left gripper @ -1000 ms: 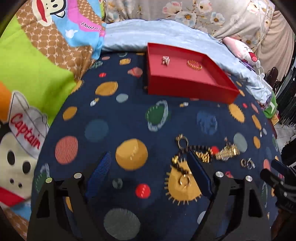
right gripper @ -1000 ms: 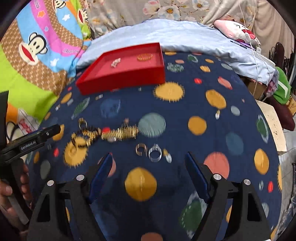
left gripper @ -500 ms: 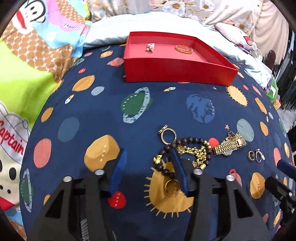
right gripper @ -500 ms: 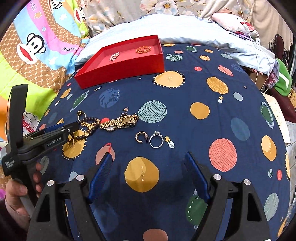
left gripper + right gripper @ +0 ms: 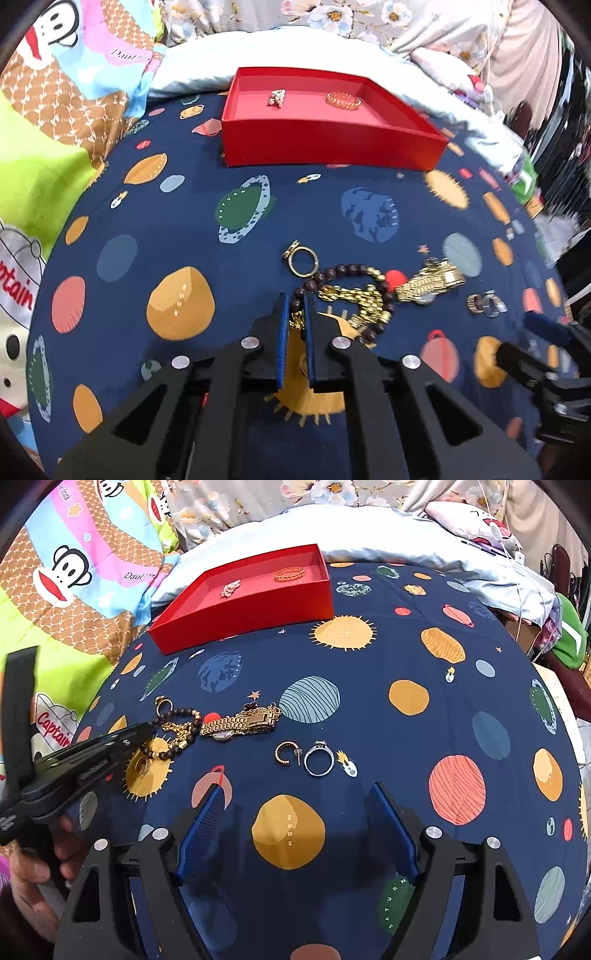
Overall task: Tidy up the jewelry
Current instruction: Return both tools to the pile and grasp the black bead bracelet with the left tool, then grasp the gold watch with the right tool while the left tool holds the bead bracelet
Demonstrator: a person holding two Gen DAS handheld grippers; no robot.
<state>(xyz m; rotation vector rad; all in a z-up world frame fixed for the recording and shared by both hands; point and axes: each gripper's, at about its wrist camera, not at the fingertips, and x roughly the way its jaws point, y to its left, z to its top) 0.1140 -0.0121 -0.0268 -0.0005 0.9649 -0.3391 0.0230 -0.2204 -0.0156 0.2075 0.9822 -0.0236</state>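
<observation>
Left gripper (image 5: 295, 314), wide open a second ago, is now clenched on the dark wooden bead bracelet (image 5: 347, 273), which lies on the planet-print bedspread (image 5: 184, 229). We judge it ready to lift toward the red cardboard tray (image 5: 325, 144). Right gripper (image 5: 295, 805) hangs released, holding nothing.

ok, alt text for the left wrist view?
The left gripper is shut on a dark bead bracelet tangled with a gold chain on a planet-print blanket. Behind sits a red tray holding two small pieces.
</observation>
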